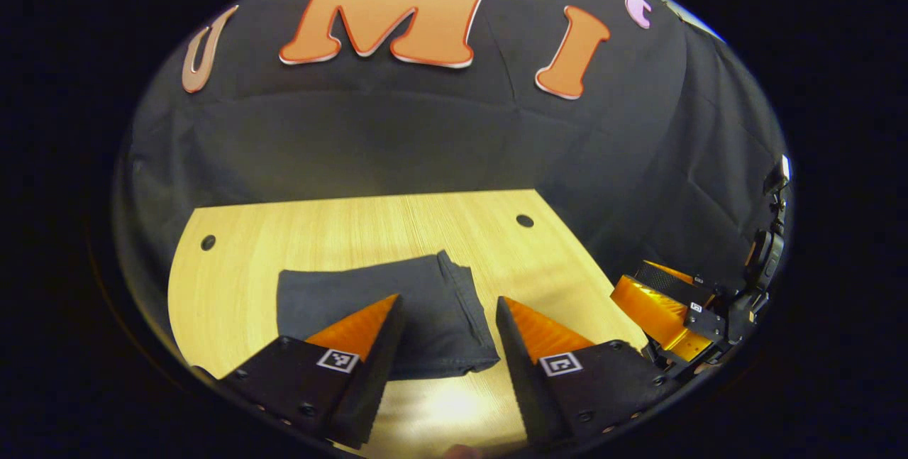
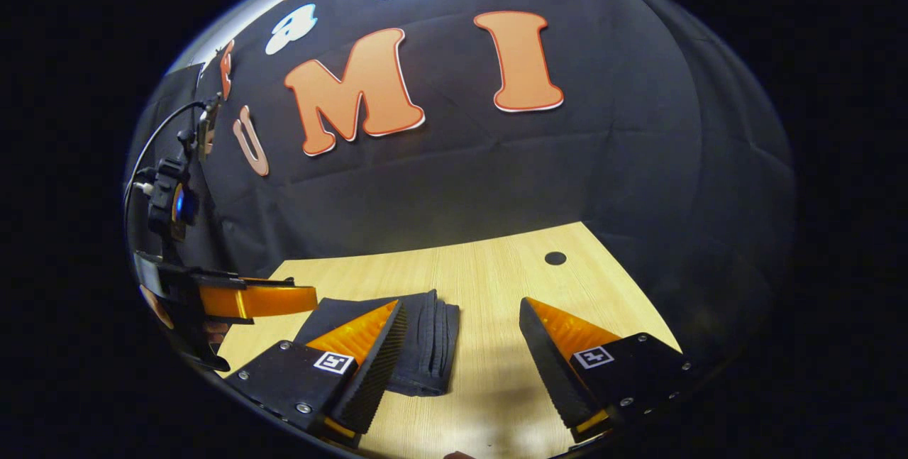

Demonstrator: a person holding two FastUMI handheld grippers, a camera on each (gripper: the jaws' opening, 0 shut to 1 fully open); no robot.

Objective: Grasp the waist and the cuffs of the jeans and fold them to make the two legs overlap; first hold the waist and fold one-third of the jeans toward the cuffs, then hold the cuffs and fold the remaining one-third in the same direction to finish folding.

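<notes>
Dark folded denim jeans [image 1: 397, 317] lie as a compact rectangular bundle (layered edges at its right) at lower centre on the pale wooden table [image 1: 340, 225]. Left gripper [image 1: 448, 317] and right gripper [image 2: 464, 324] hover spread apart, holding nothing.

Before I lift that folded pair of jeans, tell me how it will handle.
The jeans are probably floppy: soft stacked layers show along the edge. Pinched at one side, the folds would likely sag open. They lie flat on the table, so rolling seems unlikely.
</notes>
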